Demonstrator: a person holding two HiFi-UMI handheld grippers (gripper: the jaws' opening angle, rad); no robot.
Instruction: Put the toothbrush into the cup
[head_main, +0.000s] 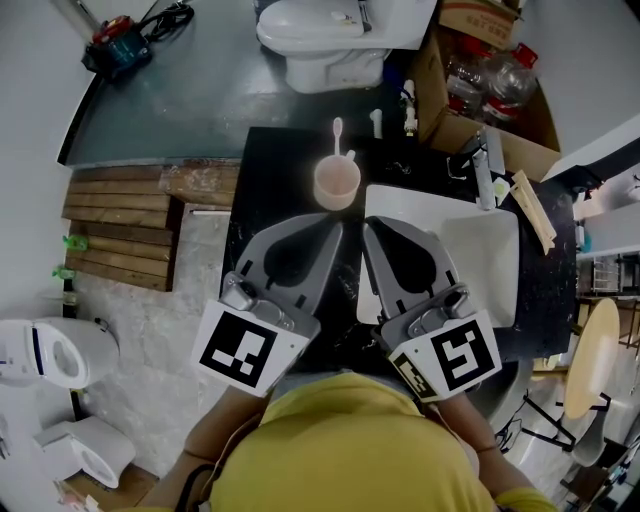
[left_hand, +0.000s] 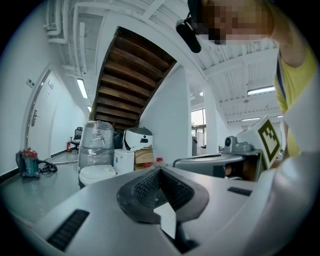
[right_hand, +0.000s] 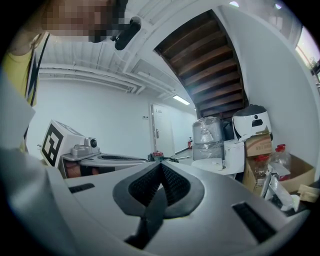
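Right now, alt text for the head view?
The left gripper and right gripper are shut and empty over a black counter. Ahead, a white toothbrush appears to stand in a pink cup, left of a white sink.

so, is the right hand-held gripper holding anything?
No, the right hand-held gripper has its jaws shut together with nothing between them in the right gripper view.

shirt (head_main: 340, 445): yellow | left gripper (head_main: 335, 232), right gripper (head_main: 370, 232): grey shells, black-lined fingers (left_hand: 137, 195) | marker cubes (head_main: 245, 350): black-white squares
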